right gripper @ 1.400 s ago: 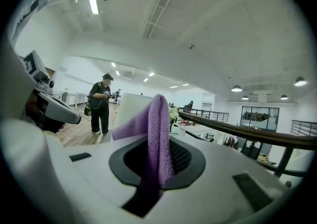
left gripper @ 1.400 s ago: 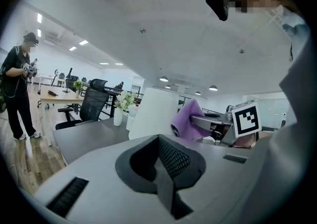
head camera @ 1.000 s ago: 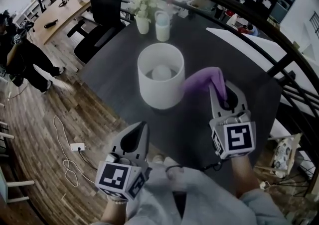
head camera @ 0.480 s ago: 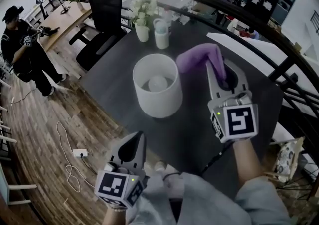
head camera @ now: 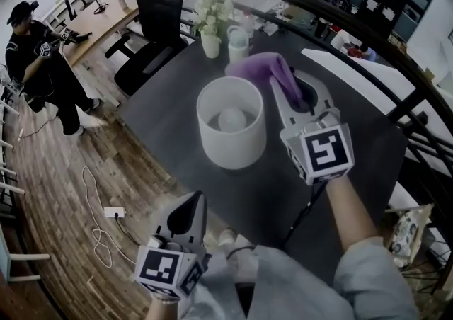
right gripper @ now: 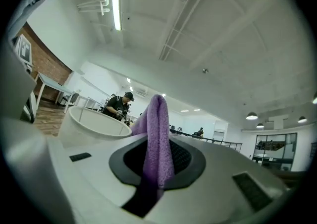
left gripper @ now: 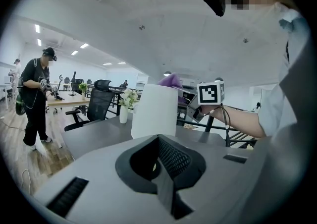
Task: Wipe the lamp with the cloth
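Observation:
The lamp (head camera: 230, 134) is a white cylindrical shade standing on the dark table (head camera: 159, 117), its bulb (head camera: 230, 120) visible from above. My right gripper (head camera: 291, 90) is shut on a purple cloth (head camera: 258, 69), which hangs over the shade's far right rim. In the right gripper view the cloth (right gripper: 157, 134) stands up between the jaws, with the lamp rim (right gripper: 94, 121) just to the left. My left gripper (head camera: 191, 205) is shut and holds nothing, low at the table's near edge. The left gripper view shows the lamp (left gripper: 154, 111) ahead of the left gripper (left gripper: 161, 168).
A vase of white flowers (head camera: 211, 21) and a pale jug (head camera: 238, 42) stand at the table's far side. A black office chair (head camera: 159, 7) is beyond them. A person (head camera: 39, 56) stands at the left on the wood floor. A power strip (head camera: 113, 211) lies below.
My right gripper has carried the cloth up and to the left, from beside the lamp's right wall to its far right rim. The left gripper has stayed in place.

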Demonstrator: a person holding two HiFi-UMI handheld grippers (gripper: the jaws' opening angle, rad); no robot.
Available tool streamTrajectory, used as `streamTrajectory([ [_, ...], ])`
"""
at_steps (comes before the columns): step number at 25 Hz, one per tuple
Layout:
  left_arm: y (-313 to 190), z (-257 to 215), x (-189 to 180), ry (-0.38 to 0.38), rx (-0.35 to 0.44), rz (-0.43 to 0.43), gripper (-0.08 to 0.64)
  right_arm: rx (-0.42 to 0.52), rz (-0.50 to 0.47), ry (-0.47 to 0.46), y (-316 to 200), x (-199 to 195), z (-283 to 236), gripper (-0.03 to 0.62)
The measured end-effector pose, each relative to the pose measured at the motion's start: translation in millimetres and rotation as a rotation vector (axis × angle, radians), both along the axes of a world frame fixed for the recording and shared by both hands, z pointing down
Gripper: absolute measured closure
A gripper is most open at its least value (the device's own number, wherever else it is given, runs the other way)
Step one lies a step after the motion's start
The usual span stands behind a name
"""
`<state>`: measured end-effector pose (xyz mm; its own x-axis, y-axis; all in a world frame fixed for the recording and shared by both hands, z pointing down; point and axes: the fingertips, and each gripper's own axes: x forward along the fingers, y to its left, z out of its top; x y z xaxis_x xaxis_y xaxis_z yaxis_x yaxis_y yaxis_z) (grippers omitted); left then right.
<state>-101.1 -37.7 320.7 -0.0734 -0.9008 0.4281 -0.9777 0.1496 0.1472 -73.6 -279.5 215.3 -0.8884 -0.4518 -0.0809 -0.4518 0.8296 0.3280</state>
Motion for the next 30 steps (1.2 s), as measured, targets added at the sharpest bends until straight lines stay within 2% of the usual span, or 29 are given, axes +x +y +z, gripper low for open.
streamTrajectory([
  [3, 1, 3, -2, 0.010, -0.002, -0.006, 0.548, -0.075, -0.041, 0.022, 4, -5, 18, 0.543],
  [8, 0, 4, -4, 0.051, 0.016, -0.024, 0.548, -0.154, -0.046, 0.046, 10, 0, 41, 0.543],
  [11, -1, 3, -3, 0.058, 0.065, -0.036, 0.548, -0.162, -0.034, 0.072, 16, 8, 53, 0.543],
  [15, 0, 5, 2, 0.060, 0.075, -0.038, 0.548, -0.152, -0.020, 0.083, 25, 18, 65, 0.543],
  [21, -5, 9, -1, 0.050, 0.069, -0.012, 0.548, -0.207, 0.002, 0.085, 36, 29, 79, 0.543],
  [25, -22, 7, -20, 0.049, 0.108, 0.012, 0.548, -0.232, 0.043, 0.071, 44, 32, 83, 0.543],
  [30, -42, -1, -37, 0.046, 0.123, 0.096, 0.548, -0.280, 0.121, 0.045, 61, 44, 81, 0.543],
])
